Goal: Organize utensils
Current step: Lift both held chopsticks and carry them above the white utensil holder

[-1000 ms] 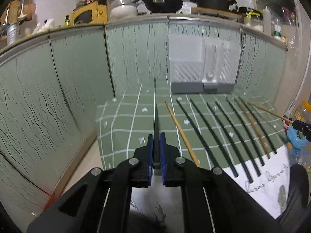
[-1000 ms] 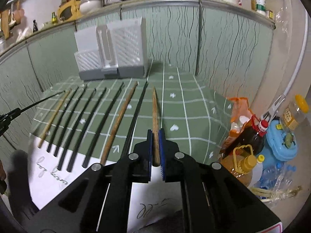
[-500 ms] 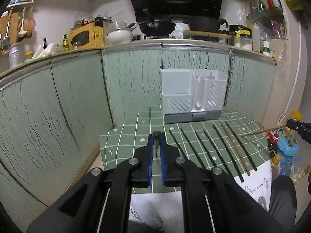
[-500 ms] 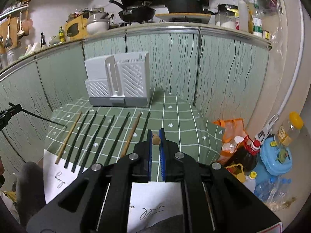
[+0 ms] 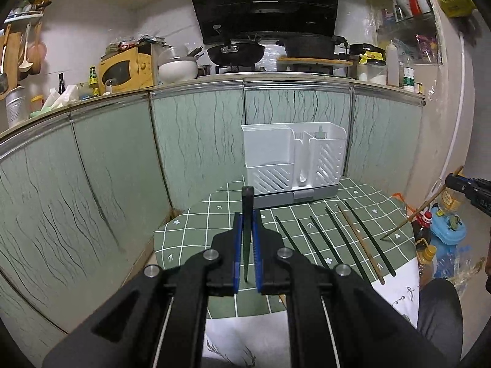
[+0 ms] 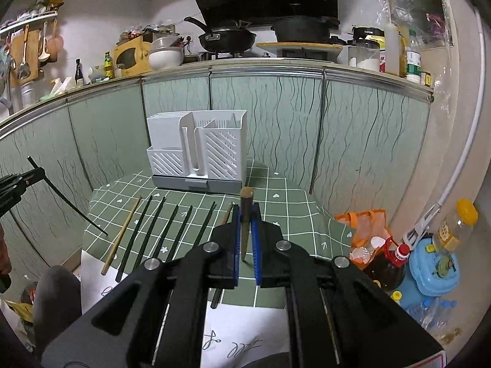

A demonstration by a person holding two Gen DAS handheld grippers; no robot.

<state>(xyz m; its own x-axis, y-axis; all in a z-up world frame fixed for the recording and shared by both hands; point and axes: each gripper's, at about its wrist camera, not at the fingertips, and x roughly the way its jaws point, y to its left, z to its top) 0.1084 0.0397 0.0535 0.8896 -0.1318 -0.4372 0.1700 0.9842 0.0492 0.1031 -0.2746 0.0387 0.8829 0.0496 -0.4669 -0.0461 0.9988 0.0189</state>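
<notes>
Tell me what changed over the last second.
Both grippers rose off the green checked mat, tipping the left's black chopstick and the right's brown wooden chopstick upright. Jaws stayed shut. The white slotted utensil holder and remaining chopsticks stayed put.

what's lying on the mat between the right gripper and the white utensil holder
In the right wrist view, only bare green checked mat lies between the right gripper and the white utensil holder; the chopsticks lie left of that line.

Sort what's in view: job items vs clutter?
Job: black chopstick in left gripper; wooden chopstick in right gripper; chopsticks on mat; white holder.

Clutter: oil bottles; orange bag; wok; microwave.
</notes>
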